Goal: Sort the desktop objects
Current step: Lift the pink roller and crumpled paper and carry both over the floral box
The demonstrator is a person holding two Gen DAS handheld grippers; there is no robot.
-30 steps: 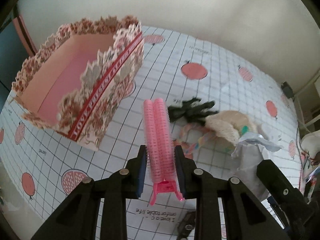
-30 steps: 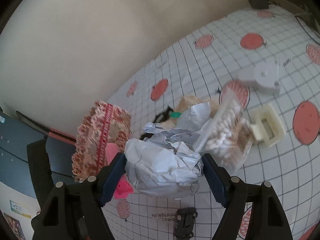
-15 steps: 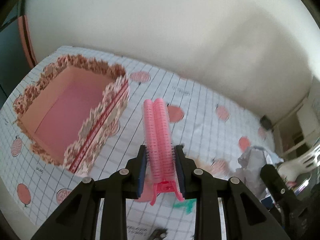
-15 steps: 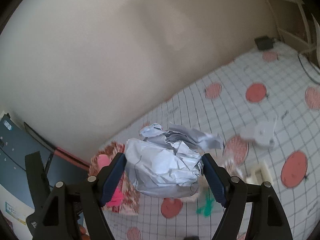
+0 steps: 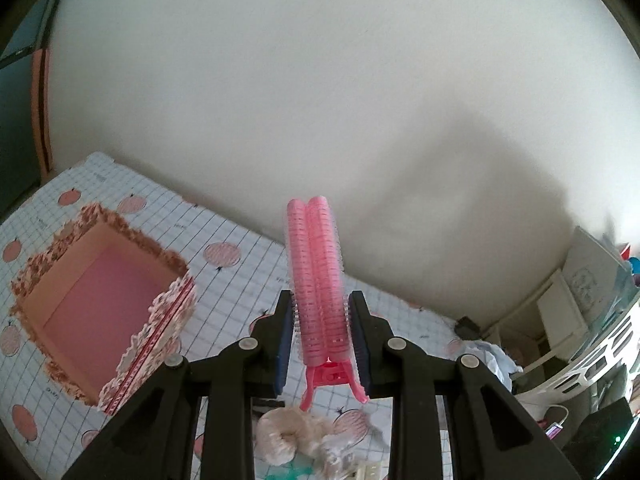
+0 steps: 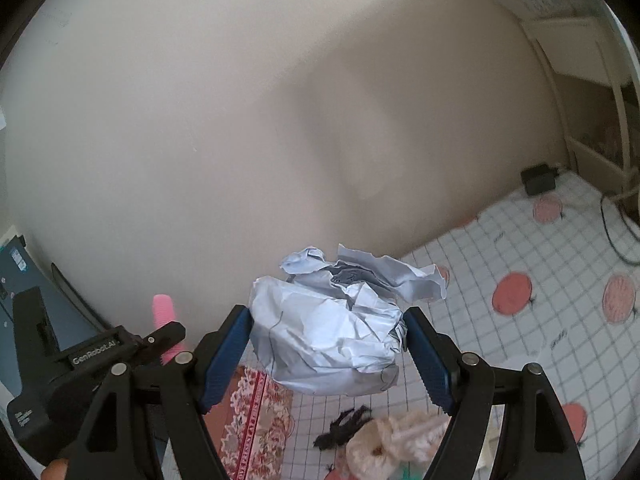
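My left gripper (image 5: pixel 322 340) squeezes a pink hair roller (image 5: pixel 318 280), up in the air just right of the flowery box (image 5: pixel 100 300). My right gripper (image 6: pixel 326 356) hugs a crumpled paper ball (image 6: pixel 328 340) above the table (image 6: pixel 520 320).

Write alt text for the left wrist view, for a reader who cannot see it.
The left gripper clamps a pink hair-roller clip upright between its blue pads, held above a grid-patterned tablecloth with red fruit prints. An open floral box with a pink inside sits at left; a cream scrunchie lies below, before a plain pale wall.
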